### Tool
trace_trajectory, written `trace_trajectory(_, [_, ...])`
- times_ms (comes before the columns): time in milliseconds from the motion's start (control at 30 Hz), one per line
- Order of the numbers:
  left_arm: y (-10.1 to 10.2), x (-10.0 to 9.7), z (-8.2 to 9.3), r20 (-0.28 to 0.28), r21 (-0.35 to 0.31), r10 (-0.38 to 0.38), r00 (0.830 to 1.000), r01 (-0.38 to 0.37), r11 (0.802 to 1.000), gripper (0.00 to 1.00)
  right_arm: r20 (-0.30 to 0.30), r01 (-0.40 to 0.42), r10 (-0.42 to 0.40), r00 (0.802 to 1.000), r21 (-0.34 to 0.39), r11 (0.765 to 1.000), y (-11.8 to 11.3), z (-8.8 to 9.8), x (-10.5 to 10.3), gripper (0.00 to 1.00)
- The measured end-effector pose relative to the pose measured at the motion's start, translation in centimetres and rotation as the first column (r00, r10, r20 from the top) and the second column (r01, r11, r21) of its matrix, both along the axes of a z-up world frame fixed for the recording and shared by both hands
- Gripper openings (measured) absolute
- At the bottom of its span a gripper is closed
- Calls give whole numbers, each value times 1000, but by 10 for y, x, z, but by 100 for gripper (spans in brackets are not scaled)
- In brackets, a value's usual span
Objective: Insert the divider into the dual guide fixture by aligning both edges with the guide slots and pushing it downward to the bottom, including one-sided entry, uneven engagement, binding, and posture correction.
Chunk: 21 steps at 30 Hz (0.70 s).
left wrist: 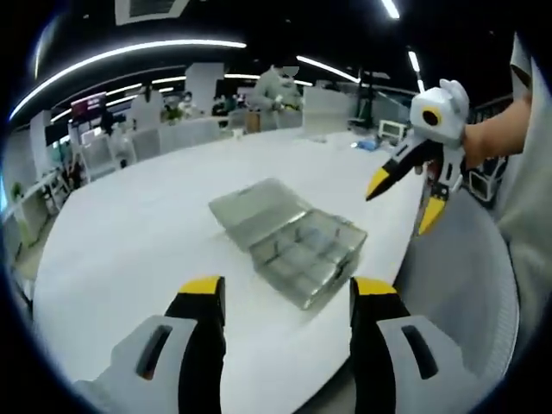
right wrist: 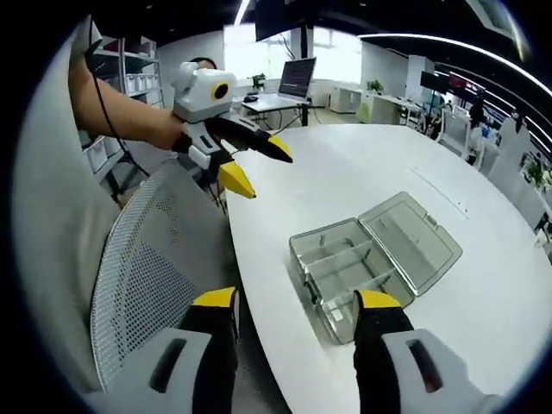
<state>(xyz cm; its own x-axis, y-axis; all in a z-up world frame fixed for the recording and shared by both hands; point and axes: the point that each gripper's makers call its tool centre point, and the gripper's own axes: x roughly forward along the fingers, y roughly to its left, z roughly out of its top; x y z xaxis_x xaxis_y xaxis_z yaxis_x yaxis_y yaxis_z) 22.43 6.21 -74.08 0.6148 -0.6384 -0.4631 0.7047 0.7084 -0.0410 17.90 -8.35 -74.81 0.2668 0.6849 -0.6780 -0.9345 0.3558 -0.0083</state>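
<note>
White table (left wrist: 129, 250), clear lidded box (left wrist: 293, 237) near edge; both our grippers spread, empty. We judge dividers light, stiff, slippery: pinch top edge.

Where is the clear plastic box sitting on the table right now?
The clear plastic box lies open on the white table, near the edge closest to the person, ahead of the left gripper. In the right gripper view it lies beside a mesh chair.

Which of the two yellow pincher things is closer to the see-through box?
The right gripper: its yellow-tipped jaws sit at the clear plastic compartment box. The left gripper hangs apart, beyond the white table's edge.
</note>
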Motion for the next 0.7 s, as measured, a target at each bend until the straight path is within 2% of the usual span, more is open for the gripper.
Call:
trace_trajectory(300, [19,19,-18,-8,45,-17,1000,18,999,56,7,5,-5,1000,8,1000,3,6,0,52])
trace_trajectory(433, [32,27,-34,-14,120,-57,998,58,991,56,6,12,-12,1000,14,1000,2,6,-2,52])
trace_trajectory(600, [49,44,-45,-25,162,-82,996,85,983,55,5,11,-11,1000,17,1000,4,6,-4,52])
trace_trajectory(700, [52,52,-50,-16,184,-125,992,126,975,53,7,12,-12,1000,21,1000,4,8,-4,52])
